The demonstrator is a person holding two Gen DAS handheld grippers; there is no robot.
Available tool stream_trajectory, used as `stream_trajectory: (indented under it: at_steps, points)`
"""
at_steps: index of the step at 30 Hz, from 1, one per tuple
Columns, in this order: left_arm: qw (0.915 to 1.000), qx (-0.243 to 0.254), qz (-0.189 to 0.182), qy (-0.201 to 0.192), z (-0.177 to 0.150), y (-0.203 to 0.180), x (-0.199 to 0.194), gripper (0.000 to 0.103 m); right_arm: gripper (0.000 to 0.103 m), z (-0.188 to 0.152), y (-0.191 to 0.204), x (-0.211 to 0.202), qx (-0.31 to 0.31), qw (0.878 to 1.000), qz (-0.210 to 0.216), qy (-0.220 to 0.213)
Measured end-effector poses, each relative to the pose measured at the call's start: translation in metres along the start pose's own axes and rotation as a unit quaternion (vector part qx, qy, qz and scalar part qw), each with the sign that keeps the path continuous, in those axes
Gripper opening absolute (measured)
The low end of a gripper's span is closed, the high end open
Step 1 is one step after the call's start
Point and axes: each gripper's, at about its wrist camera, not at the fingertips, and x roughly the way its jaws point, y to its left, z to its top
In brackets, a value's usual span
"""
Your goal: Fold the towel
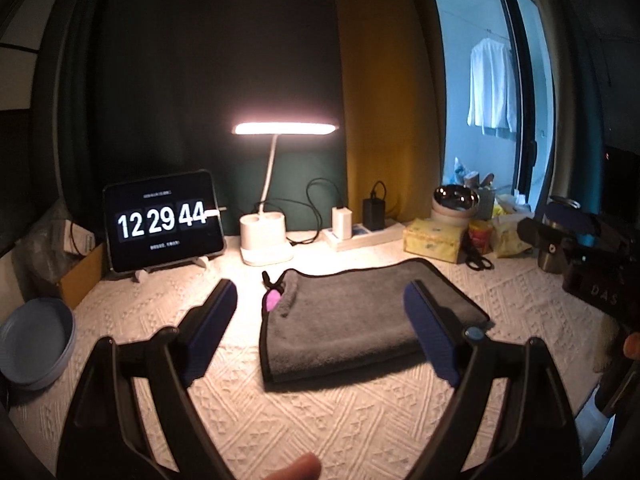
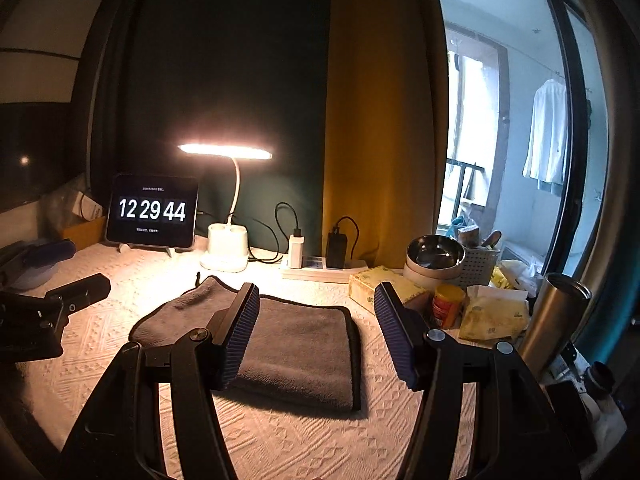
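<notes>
A dark grey towel with black edging lies folded on the white textured tablecloth, a pink tag at its far left corner. My left gripper is open and empty, held above the towel's near left part. In the right wrist view the towel lies flat, and my right gripper is open and empty above its right half. Each gripper shows at the edge of the other's view: the right one, the left one.
At the back stand a tablet clock, a lit desk lamp, a power strip with chargers, tissue packs, scissors, a red jar, a metal bowl and a steel tumbler. A grey bowl sits left.
</notes>
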Motion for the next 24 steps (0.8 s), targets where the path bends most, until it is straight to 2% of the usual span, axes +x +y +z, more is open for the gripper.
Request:
stream_trajectory:
  at_steps: [8,12,17,24]
  points:
    - [0.9991,-0.004,0.039,-0.017,-0.01,-0.002,-0.022,0.086,0.063,-0.009,0.006,-0.025,-0.001,1.0,-0.001,-0.016]
    - [0.9989,-0.009,0.036,-0.03,-0.016,-0.006,-0.036,0.086,0.063,-0.017,0.008,-0.034,0.01,1.0,0.0,-0.027]
    - [0.9972,0.016,0.037,-0.063,-0.027,-0.018,-0.056,0.086,0.063,-0.029,0.01,-0.049,0.022,0.999,0.004,-0.04]
    - [0.9948,0.007,0.051,-0.088,-0.041,-0.015,-0.077,0.086,0.063,-0.044,0.007,-0.074,0.038,0.998,-0.019,-0.049]
